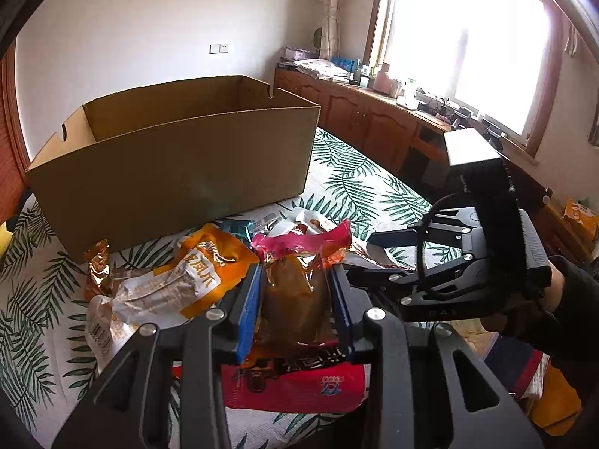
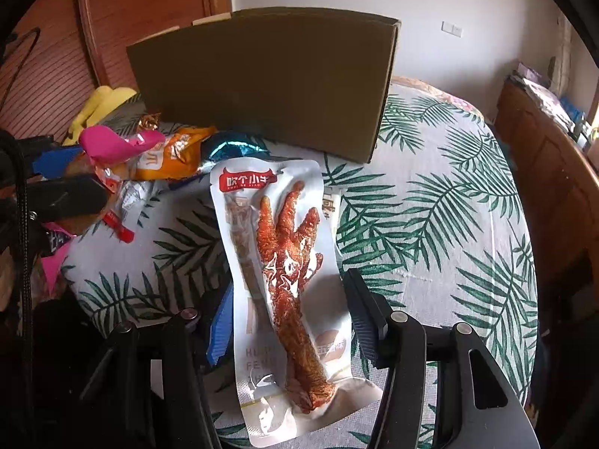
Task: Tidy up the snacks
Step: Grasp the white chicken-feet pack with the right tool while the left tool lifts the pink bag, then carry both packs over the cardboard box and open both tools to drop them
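Two snack pouches held over the leaf-print bench (image 2: pixel 430 202): left hand-held gripper (image 1: pixel 295 292) clamped on pink-topped pouch (image 1: pixel 295 277), right hand-held gripper (image 2: pixel 288 321) pinching chicken-foot packet (image 2: pixel 284 269). Light, floppy, slippery film; best gripped mid-body. Cardboard box (image 1: pixel 176 164) beyond.

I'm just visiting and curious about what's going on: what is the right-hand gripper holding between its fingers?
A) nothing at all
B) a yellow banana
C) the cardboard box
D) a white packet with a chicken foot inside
D: in the right wrist view the white chicken-foot packet sits between the fingers of the right gripper, in front of the cardboard box.
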Demonstrator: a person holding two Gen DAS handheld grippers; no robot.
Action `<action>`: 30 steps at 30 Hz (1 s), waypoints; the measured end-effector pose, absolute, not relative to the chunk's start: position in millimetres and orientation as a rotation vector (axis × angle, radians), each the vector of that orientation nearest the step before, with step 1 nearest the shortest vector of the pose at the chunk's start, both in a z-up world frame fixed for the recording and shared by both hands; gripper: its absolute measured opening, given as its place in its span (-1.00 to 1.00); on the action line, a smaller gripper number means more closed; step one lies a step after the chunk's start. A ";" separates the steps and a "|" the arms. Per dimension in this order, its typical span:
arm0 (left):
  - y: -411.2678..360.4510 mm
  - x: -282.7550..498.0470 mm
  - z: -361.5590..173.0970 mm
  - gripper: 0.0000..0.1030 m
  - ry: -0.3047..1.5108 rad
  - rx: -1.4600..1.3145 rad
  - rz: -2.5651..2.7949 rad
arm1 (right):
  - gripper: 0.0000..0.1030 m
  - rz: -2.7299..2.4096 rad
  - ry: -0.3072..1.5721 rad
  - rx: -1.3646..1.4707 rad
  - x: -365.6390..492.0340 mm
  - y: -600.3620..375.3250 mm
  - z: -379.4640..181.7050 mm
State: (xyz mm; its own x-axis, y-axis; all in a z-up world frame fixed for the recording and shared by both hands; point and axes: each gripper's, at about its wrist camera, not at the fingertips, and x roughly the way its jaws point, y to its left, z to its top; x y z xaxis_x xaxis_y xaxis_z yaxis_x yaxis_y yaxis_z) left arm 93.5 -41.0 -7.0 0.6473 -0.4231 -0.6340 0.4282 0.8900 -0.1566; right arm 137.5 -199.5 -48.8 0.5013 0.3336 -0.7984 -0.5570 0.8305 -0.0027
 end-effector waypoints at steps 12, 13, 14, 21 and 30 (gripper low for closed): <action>-13.7 97.7 22.8 -0.34 0.674 -0.021 -0.447 | 0.08 0.561 0.797 -0.238 127.7 -203.0 -10.3; -9.5 99.7 26.6 -0.34 0.667 -0.020 -0.440 | 0.08 0.562 0.786 -0.239 127.7 -202.0 -5.2; -8.8 104.4 30.9 -0.34 0.662 -0.020 -0.434 | 0.08 0.563 0.773 -0.240 128.6 -199.7 0.7; 16.1 125.3 63.2 -0.34 0.608 -0.010 -0.382 | 0.09 0.562 0.695 -0.252 146.5 -182.3 40.5; 35.7 164.7 92.5 -0.33 0.574 0.021 -0.320 | 0.09 0.540 0.645 -0.283 179.1 -157.1 69.9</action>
